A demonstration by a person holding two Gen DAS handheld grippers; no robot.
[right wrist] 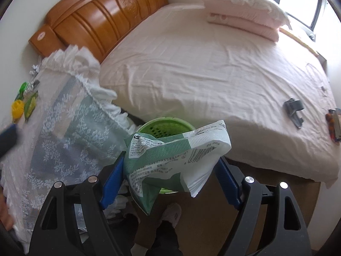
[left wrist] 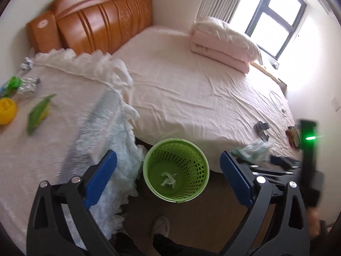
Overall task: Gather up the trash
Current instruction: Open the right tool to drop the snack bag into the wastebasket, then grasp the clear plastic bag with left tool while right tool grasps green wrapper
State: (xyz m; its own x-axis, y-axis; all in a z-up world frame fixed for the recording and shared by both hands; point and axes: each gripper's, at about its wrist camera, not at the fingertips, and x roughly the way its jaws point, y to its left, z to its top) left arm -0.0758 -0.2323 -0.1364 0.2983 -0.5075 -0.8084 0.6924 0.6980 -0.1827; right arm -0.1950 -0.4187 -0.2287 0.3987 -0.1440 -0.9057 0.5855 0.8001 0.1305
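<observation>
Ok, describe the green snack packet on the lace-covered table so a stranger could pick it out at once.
Start at the orange wooden headboard; beside the bed stands a table under a white lace cloth. Near its far edge lies the flat green snack packet, next to a round yellow lid and a crushed clear bottle. It alone is flat, elongated and green.

A perforated green plastic basket (left wrist: 175,171) stands by a bed (left wrist: 187,89) dressed in matt, creased pink cloth, its carved wooden headboard (left wrist: 96,21) glossy. White lace cloth (left wrist: 64,128) drapes a table. A crinkled, glossy printed plastic wrapper (right wrist: 177,162) sits between smooth blue pads (right wrist: 111,181).
</observation>
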